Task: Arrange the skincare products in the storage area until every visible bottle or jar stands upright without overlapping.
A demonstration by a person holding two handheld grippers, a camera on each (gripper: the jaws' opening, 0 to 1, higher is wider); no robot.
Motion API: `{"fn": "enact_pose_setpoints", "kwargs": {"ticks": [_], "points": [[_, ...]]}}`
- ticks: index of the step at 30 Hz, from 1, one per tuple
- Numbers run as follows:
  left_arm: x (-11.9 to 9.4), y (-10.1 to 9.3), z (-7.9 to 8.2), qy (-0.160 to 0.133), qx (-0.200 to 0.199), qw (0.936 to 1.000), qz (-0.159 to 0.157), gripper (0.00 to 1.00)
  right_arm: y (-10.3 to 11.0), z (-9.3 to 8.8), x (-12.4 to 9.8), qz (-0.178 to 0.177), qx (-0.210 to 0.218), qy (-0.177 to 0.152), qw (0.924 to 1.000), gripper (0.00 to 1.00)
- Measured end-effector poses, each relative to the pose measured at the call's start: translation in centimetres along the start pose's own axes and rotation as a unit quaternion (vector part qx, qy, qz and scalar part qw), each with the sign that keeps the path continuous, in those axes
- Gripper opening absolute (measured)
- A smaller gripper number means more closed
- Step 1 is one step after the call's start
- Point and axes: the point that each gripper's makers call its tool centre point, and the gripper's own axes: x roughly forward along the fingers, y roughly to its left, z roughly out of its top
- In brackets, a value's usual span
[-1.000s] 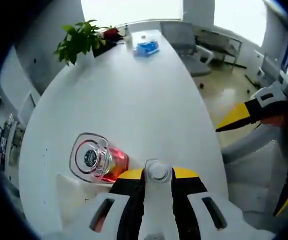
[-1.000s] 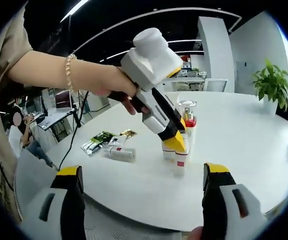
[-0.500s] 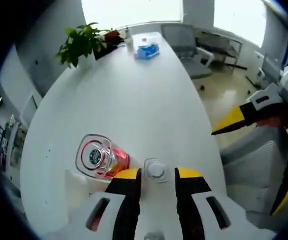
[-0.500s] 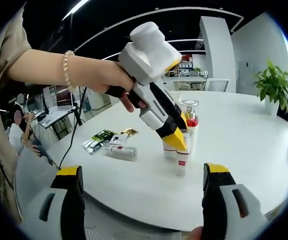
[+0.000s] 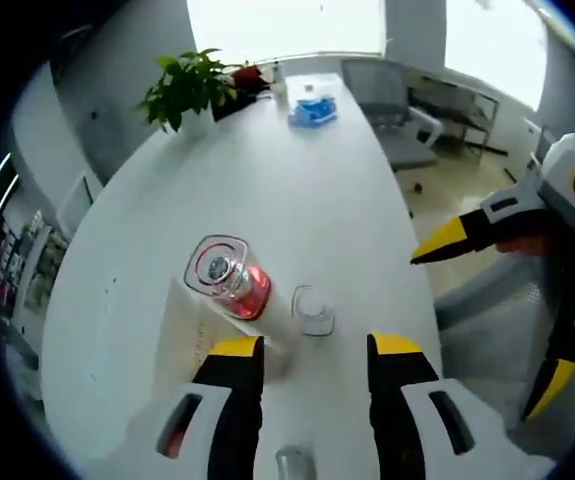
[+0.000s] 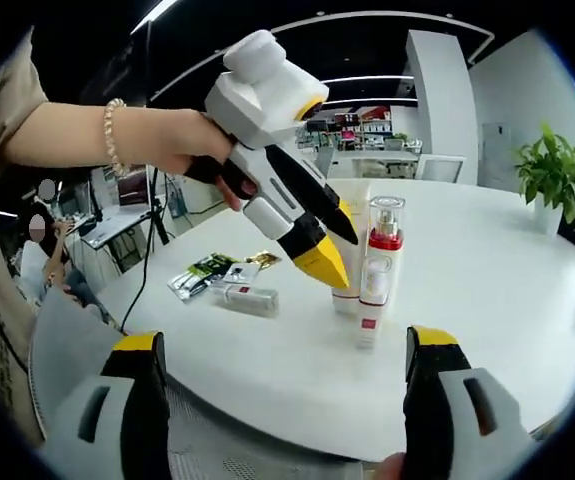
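Note:
In the left gripper view I look down on two upright bottles: a small white bottle with a clear cap (image 5: 313, 311) and a taller one with a red collar and a square clear cap (image 5: 223, 275). My left gripper (image 5: 315, 348) is open just above the small bottle and holds nothing. The right gripper view shows the left gripper (image 6: 337, 256), held by a hand, hovering open beside the red-collared bottle (image 6: 383, 240), the small bottle (image 6: 371, 300) and a third white bottle (image 6: 347, 292). My right gripper (image 6: 285, 340) is open near the table edge. The right gripper (image 5: 477, 330) also enters at the right.
The white table (image 5: 297, 190) runs on to a potted plant (image 5: 192, 85) and a blue pack (image 5: 315, 110) at its far end. Sachets (image 6: 207, 275) and a white tube (image 6: 247, 298) lie left of the bottles. An office chair (image 5: 382, 90) stands beyond the table edge.
My left gripper has opened, let go of the small clear-capped bottle and risen off it. The bottle stays standing beside the red-collared one. The right gripper has stayed put.

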Motion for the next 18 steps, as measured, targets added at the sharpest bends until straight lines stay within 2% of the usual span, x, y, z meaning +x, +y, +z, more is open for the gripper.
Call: {"fn": "enact_pose_setpoints", "kwargs": {"ticks": [8, 16, 18], "points": [[-1.9, -0.1, -1.9, -0.006, -0.043, 0.9989, 0.018, 0.52, 0.2, -0.1, 0.0, 0.008, 0.002, 0.003, 1.0000, 1.00], [-4.1, -0.5, -5.0, -0.008, -0.095, 0.9945, 0.043, 0.60, 0.7, -0.3, 0.1, 0.019, -0.007, 0.011, 0.9997, 1.00], [-4.7, -0.6, -5.9, -0.006, -0.108, 0.9929, 0.049, 0.65, 0.7, -0.3, 0.1, 0.022, -0.004, 0.011, 0.9997, 1.00]]}}
